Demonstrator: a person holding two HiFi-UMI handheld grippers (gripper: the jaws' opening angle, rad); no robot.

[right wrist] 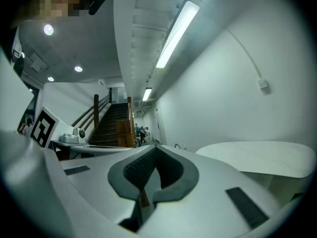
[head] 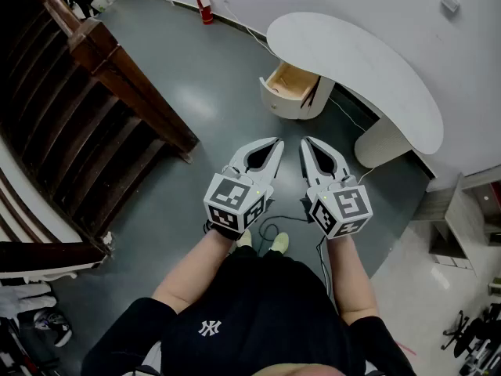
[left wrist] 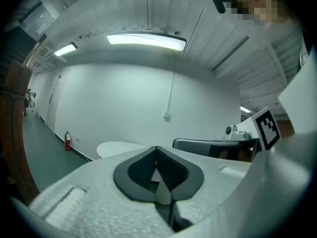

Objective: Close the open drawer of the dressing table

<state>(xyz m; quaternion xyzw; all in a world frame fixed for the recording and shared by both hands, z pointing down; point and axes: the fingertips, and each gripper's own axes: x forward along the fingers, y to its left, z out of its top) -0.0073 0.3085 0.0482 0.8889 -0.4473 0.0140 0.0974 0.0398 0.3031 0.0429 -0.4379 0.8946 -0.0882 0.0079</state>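
Observation:
A white dressing table [head: 368, 61] with a curved top stands against the far wall. Its drawer [head: 291, 82] is pulled out toward me and shows a bare wooden inside. My left gripper [head: 275, 142] and right gripper [head: 307, 142] hover side by side over the grey floor, well short of the drawer, tips pointing at it. Both are shut with nothing between their jaws. The left gripper view shows its jaws meeting at the tip [left wrist: 156, 148], with the table top [left wrist: 121, 148] beyond. In the right gripper view the jaws [right wrist: 154, 147] also meet, the table top [right wrist: 257, 157] at right.
A dark wooden staircase [head: 86, 116] with a railing fills the left side. A red fire extinguisher [head: 205, 8] stands by the far wall. A cable [head: 356, 120] runs on the floor near the table leg [head: 383, 141]. White shelving [head: 470, 218] sits at right.

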